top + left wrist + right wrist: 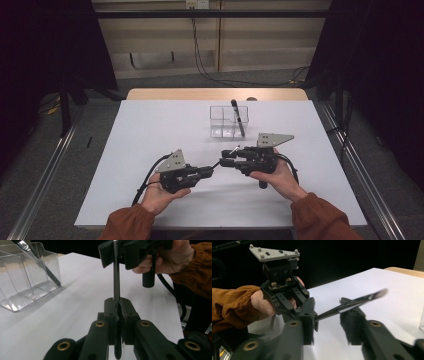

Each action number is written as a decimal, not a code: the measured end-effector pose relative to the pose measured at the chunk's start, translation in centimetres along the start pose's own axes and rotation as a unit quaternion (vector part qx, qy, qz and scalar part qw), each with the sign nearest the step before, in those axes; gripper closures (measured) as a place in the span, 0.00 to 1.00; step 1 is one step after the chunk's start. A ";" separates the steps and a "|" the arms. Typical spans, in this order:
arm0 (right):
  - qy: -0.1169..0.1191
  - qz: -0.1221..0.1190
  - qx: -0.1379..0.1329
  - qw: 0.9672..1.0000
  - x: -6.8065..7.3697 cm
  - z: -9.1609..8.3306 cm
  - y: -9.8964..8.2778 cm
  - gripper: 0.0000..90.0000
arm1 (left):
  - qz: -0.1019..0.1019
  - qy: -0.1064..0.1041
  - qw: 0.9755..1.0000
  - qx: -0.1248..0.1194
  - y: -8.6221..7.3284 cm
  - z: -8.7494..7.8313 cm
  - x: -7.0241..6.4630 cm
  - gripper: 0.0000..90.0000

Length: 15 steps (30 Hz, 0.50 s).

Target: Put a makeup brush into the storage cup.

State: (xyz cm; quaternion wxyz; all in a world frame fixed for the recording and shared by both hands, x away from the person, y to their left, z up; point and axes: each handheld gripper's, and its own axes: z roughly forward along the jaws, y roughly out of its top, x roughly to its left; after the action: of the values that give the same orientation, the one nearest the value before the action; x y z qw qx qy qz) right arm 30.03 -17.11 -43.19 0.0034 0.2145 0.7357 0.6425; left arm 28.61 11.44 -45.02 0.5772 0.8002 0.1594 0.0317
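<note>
The left gripper [200, 173] has its fingers [110, 312] pressed together on a slim dark brush [116, 277] — a makeup brush or something like it, with a thin glossy handle. It is held off the white tabletop [150, 135], bridging the gap between the 2 grippers near the person's edge. The right gripper [227, 156] faces it; in its own view its fingers [352, 320] stand on either side of the brush's far part, and I would not swear the pads press on it yet (there is a visible gap on 1 side).

As for handling: I judge it light and stiff, so weight is no worry, but the handle looks smooth and narrow, which makes it liable to swivel or slip between flat pads. The soft tuft at the tip [380, 293] looks like the delicate part and is best left alone. The sensible place to grip seems to be the handle, square across it, somewhat in from the end so it does not lever out.

Farther back on the tabletop stands a clear plastic organiser [222, 122] with compartments, and another dark brush [238, 117] leans in its right-hand compartment — the likely home for this one, though the container looks light enough to shift if nudged
</note>
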 end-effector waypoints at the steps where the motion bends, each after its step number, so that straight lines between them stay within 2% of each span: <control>1: 0.003 0.001 0.000 1.000 -0.1 0.0 0.0 0.80 | 0.000 0.000 1.000 0.002 -0.1 0.1 0.0 0.94; 4: 0.010 0.005 -0.001 1.000 -0.2 0.0 -0.1 0.87 | -0.001 -0.002 1.000 0.006 -0.2 0.3 0.1 0.94; 15: 0.040 0.019 -0.002 0.999 -0.1 0.1 0.0 0.95 | 0.002 0.002 1.000 0.015 -0.4 0.6 0.2 0.90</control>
State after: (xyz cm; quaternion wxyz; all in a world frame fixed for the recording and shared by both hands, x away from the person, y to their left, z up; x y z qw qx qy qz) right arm 30.14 -17.03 -43.26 -0.0378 0.2023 0.7298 0.6519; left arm 28.84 11.05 -45.62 0.5647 0.8092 0.1591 0.0322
